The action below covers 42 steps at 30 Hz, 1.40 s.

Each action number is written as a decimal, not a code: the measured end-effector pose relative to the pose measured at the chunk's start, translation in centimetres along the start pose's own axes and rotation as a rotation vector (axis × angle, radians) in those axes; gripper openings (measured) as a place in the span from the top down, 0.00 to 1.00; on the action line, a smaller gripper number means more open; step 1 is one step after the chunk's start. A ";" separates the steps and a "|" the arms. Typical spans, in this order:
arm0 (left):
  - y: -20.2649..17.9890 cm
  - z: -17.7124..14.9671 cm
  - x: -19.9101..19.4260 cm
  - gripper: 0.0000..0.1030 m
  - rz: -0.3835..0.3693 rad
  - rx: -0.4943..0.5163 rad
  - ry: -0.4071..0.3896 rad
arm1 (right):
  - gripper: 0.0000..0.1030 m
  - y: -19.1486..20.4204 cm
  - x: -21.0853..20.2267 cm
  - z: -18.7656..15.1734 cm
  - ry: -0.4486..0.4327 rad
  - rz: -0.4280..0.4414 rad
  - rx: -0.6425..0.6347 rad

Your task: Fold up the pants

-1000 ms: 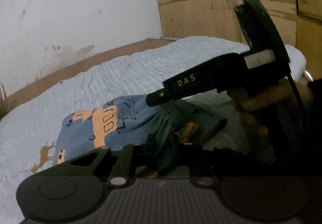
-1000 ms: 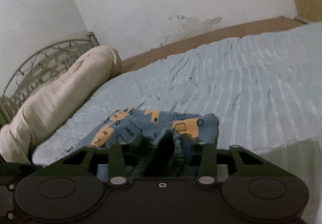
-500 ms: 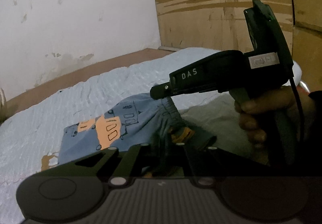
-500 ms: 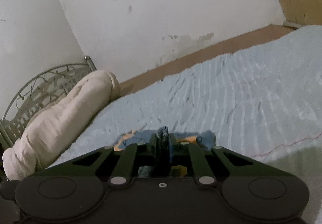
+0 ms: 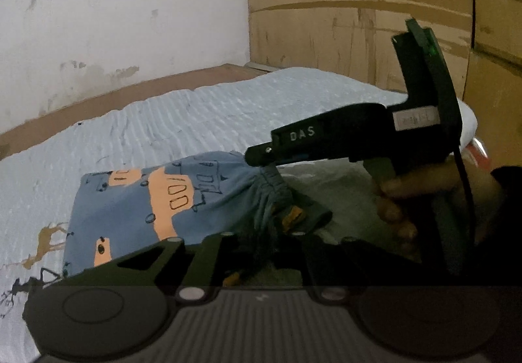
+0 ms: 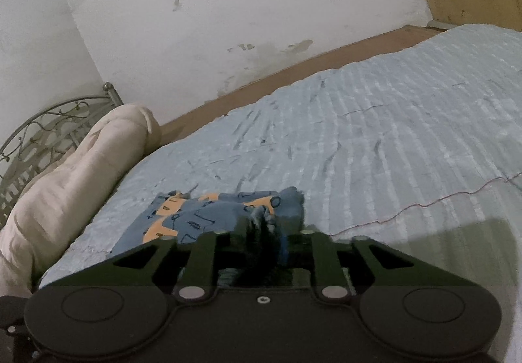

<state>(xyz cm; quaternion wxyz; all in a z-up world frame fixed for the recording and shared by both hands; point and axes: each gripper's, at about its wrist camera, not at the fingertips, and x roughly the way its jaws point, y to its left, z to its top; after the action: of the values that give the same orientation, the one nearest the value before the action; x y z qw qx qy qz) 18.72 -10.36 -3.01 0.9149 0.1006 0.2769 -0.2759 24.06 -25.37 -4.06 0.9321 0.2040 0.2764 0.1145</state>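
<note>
The pants [image 5: 137, 199], blue with orange vehicle prints, lie on the pale blue bedspread [image 6: 391, 121] near its front edge, their flat printed part stretching away towards the wall and their gathered waistband [image 5: 270, 193] bunched at the near end. That waistband is the landmark here: the left gripper [image 5: 257, 252] sits at its near side with a dark fold of cloth between its fingers, and the right gripper [image 6: 264, 242] comes in at its far right side, its black body reaching down to the elastic in the left wrist view. Both pairs of fingers have just been opening a little and now stand narrow, with fabric between them; whether the pads press on the cloth or merely flank it I cannot tell, as that spot is dark in both views. The step in hand looks like taking up or re-gripping the waistband for a fold. To do it well, each gripper should pinch all layers of the elastic, not just the top ply, and the two should hold apart from each other along the band so it spreads flat. Lifting should be even, so the legs trail smoothly over the bedspread. The rolled cream blanket [image 6: 75, 173] lies well to the left of the waistband and clear of the work.
</note>
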 end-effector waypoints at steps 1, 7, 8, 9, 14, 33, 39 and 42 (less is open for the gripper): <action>0.1 0.1 -0.1 0.61 0.004 -0.011 0.000 | 0.69 -0.1 -0.1 0.1 -0.006 -0.008 -0.001; 1.6 0.6 -2.5 0.26 0.055 -0.103 -0.043 | 0.10 0.0 -1.4 0.2 -0.061 -0.085 0.014; 2.2 0.7 -2.9 0.16 0.081 -0.130 -0.050 | 0.06 0.2 -1.5 0.2 -0.067 -0.100 0.014; 2.6 0.7 -3.3 0.13 0.109 -0.155 -0.055 | 0.02 0.3 -1.5 0.1 -0.073 -0.116 0.010; 6.3 0.9 -3.2 0.01 0.335 -0.314 -0.038 | 0.01 2.0 -0.9 -0.5 -0.075 -0.186 -0.044; 11.1 -3.6 -0.5 0.00 0.448 -0.511 0.115 | 0.01 2.2 -0.7 -6.7 -0.172 -0.402 -0.281; 11.2 -3.6 -0.5 0.00 0.449 -0.509 0.116 | 0.01 2.2 -0.8 -7.3 -0.195 -0.404 -0.287; 11.1 -3.7 -0.6 0.00 0.454 -0.507 0.115 | 0.01 2.3 -0.9 -7.4 -0.197 -0.402 -0.279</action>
<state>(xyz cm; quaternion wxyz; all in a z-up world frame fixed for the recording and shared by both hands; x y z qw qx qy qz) 22.88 0.27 -5.37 0.9317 -0.0553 0.3585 0.0183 18.95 -21.26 -8.27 0.9777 0.0248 0.2007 -0.0565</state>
